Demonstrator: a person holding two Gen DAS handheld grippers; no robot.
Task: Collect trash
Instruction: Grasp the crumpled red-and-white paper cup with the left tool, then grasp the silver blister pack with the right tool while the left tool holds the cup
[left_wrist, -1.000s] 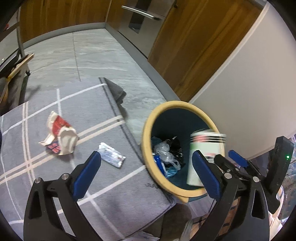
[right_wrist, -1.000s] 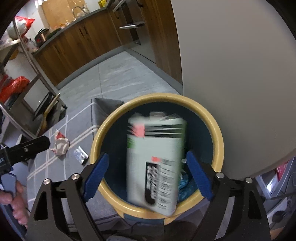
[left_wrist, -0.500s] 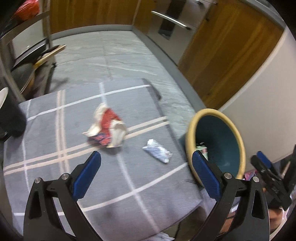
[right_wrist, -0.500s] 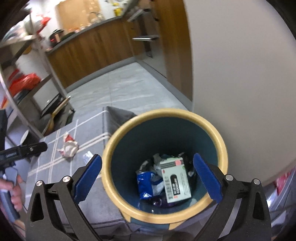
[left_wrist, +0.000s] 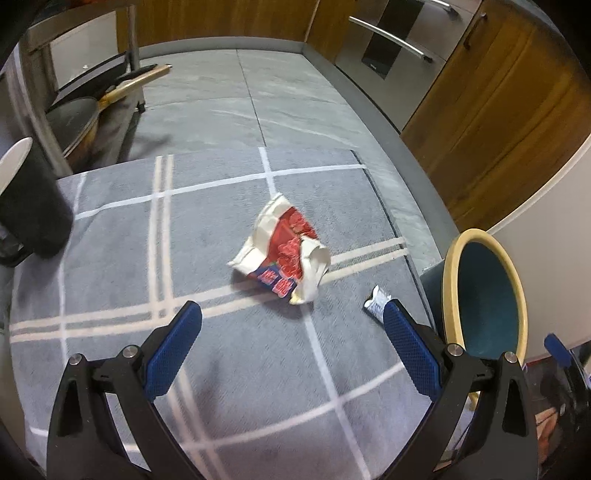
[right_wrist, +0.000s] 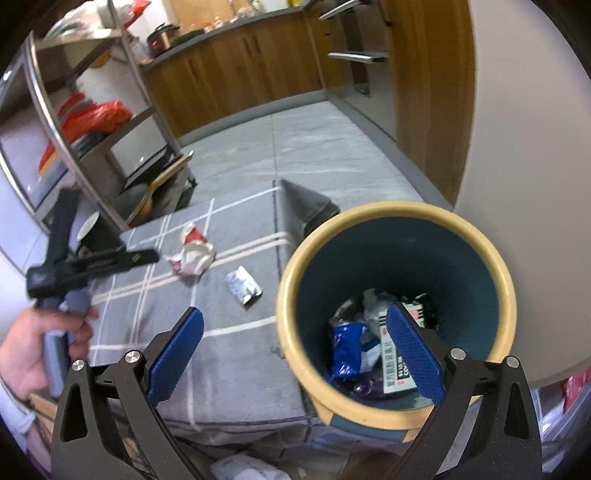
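Red-and-white crumpled paper wrapper (left_wrist: 284, 254) looks light and crushable; pinch its raised near fold. Left gripper (left_wrist: 291, 343) and right gripper (right_wrist: 295, 347) both gape, holding nothing.

Grey white-checked cloth (left_wrist: 110, 258); red-white wrapper (left_wrist: 284, 251); yellow-rimmed, seemingly teal bin (right_wrist: 399, 221).

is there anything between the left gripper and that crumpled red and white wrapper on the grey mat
Nothing visible. The open left gripper hovers over bare grey checked mat facing the crumpled red and white wrapper. The small silver foil packet lies off to the right beside the yellow-rimmed teal bin, and the black cup sits far left.
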